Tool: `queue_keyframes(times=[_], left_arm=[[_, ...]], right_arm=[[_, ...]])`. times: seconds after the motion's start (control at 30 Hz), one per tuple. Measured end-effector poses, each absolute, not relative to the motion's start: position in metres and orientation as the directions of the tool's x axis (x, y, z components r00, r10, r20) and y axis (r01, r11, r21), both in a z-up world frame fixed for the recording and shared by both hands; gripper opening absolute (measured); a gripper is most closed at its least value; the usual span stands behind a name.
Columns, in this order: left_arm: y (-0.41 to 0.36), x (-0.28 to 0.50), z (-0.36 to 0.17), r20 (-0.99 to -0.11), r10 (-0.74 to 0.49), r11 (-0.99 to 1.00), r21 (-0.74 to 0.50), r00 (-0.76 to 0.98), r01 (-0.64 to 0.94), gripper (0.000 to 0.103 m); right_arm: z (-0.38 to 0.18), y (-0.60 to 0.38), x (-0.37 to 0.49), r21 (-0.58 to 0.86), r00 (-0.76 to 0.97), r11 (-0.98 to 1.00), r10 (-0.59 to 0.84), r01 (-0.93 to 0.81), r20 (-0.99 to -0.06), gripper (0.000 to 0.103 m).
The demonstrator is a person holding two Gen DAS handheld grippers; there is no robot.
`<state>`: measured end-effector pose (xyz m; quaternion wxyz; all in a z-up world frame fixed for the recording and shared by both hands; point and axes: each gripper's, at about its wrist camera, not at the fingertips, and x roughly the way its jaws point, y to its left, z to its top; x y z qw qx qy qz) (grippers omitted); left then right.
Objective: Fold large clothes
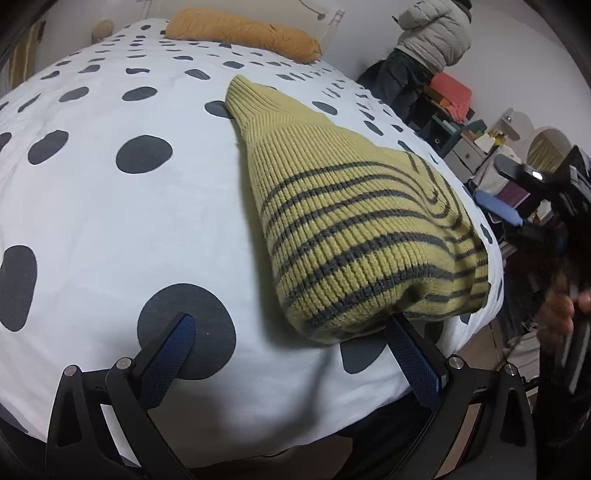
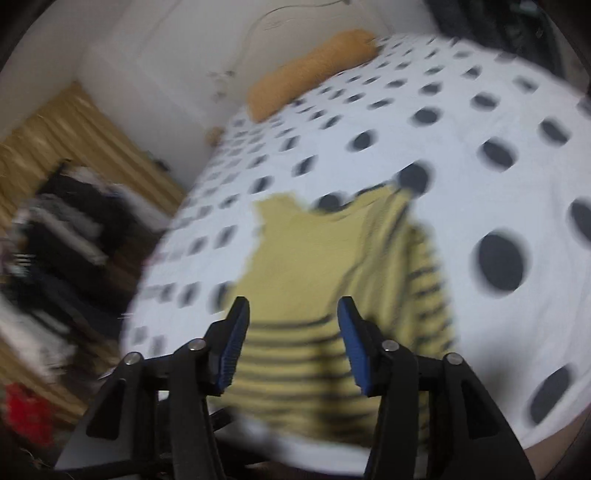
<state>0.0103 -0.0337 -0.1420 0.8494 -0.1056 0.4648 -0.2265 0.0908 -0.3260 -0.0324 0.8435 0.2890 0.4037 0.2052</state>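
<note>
the folded sweater lies on the spotted bed, long axis running 11 to 5 from the left gripper, whose wide, empty jaws nearly touch its near end, while the right gripper hovers half-open and empty above it.

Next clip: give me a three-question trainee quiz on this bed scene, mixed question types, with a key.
1. True or false: the yellow knit sweater with grey stripes lies spread flat and unfolded.
2. What lies at the head of the white bedspread with dark spots? A) orange pillow B) red blanket C) laptop
3. Fill in: both the left gripper and right gripper are ____.

Key: 1 false, it is folded; 2 A, the orange pillow; 3 open.
</note>
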Motion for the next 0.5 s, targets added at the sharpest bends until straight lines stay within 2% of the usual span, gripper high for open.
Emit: queue_keyframes(times=[0.07,0.13,0.17,0.2,0.27,0.3,0.37,0.4,0.43,0.5], left_arm=[[-0.035,0.008,-0.14,-0.738,-0.468,0.883,-0.367,0.487,0.293,0.102],[-0.038,0.009,-0.136,-0.729,-0.445,0.894,-0.334,0.521,0.297,0.102],[-0.04,0.012,-0.135,-0.732,-0.422,0.905,-0.306,0.534,0.295,0.102],[-0.042,0.014,-0.135,-0.74,-0.399,0.914,-0.276,0.541,0.296,0.102],[-0.042,0.017,-0.135,-0.747,-0.364,0.926,-0.226,0.557,0.302,0.102],[-0.04,0.017,-0.137,-0.743,-0.367,0.925,-0.227,0.559,0.306,0.102],[-0.038,0.019,-0.142,-0.75,-0.369,0.925,-0.239,0.548,0.296,0.102],[-0.038,0.02,-0.145,-0.756,-0.365,0.927,-0.238,0.544,0.291,0.102],[-0.039,0.022,-0.148,-0.761,-0.359,0.929,-0.235,0.54,0.287,0.102],[-0.039,0.023,-0.151,-0.762,-0.361,0.928,-0.236,0.538,0.288,0.102]], right_arm=[[-0.052,-0.313,0.084,0.72,0.516,0.687,0.652,-0.093,-0.556,0.053],[-0.078,-0.303,0.083,0.722,0.472,0.692,0.645,-0.027,-0.601,0.053],[-0.086,-0.304,0.083,0.714,0.477,0.7,0.631,-0.009,-0.612,0.05],[-0.092,-0.31,0.082,0.727,0.489,0.687,0.627,0.021,-0.606,0.042],[-0.091,-0.324,0.067,0.76,0.517,0.646,0.629,0.068,-0.581,0.043],[-0.087,-0.332,0.056,0.76,0.54,0.643,0.609,0.092,-0.581,0.046],[-0.082,-0.35,0.025,0.746,0.61,0.644,0.528,0.166,-0.591,0.068],[-0.084,-0.357,0.015,0.736,0.63,0.645,0.489,0.205,-0.604,0.083],[-0.09,-0.362,0.003,0.726,0.64,0.642,0.455,0.247,-0.62,0.084],[-0.103,-0.366,0.002,0.75,0.629,0.611,0.484,0.256,-0.608,0.084]])
